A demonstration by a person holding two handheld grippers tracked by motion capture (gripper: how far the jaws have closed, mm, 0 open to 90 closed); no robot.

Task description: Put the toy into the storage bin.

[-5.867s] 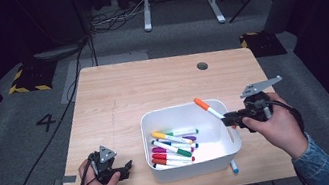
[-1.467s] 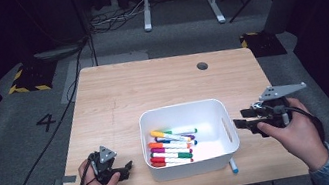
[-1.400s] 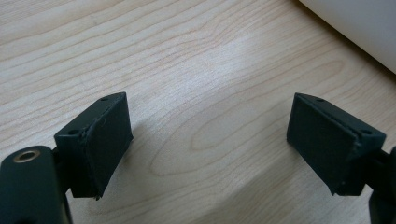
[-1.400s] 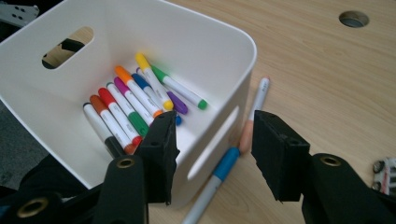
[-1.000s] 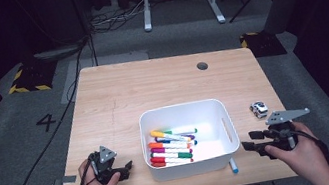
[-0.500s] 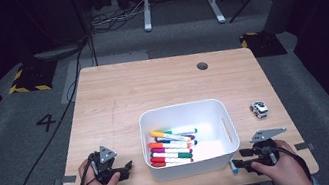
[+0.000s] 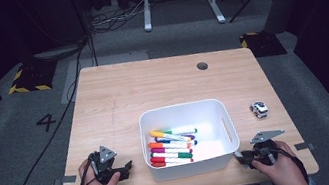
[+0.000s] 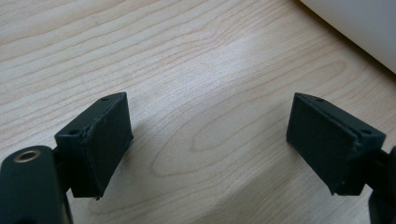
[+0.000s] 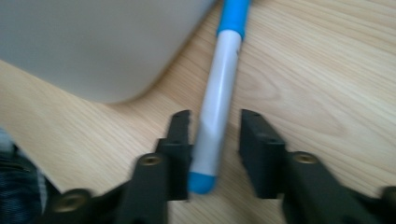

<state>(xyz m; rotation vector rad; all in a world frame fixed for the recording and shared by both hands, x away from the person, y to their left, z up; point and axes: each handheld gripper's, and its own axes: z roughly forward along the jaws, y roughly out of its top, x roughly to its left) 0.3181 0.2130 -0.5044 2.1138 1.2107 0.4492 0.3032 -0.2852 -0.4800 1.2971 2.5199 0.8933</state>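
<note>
1. Left hand-held gripper [image 7: 125,169] rests wide open on the surface [image 7: 119,105]
2. Blue pen [image 9: 217,107] lies beside the white bin [image 7: 188,139]
3. Right hand-held gripper [image 9: 215,140] has been closing around the pen, not quite pinching; squeeze its middle snugly, then lift straight up

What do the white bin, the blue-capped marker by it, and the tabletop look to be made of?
Bin: likely moulded plastic, matte white, with rounded corners and a cut-out handle slot. Marker: probably plastic, a smooth, slightly glossy white barrel with blue ends. Table: pale wood or wood-look laminate; grain lines show, with a flat low sheen, so which one stays open.
</note>
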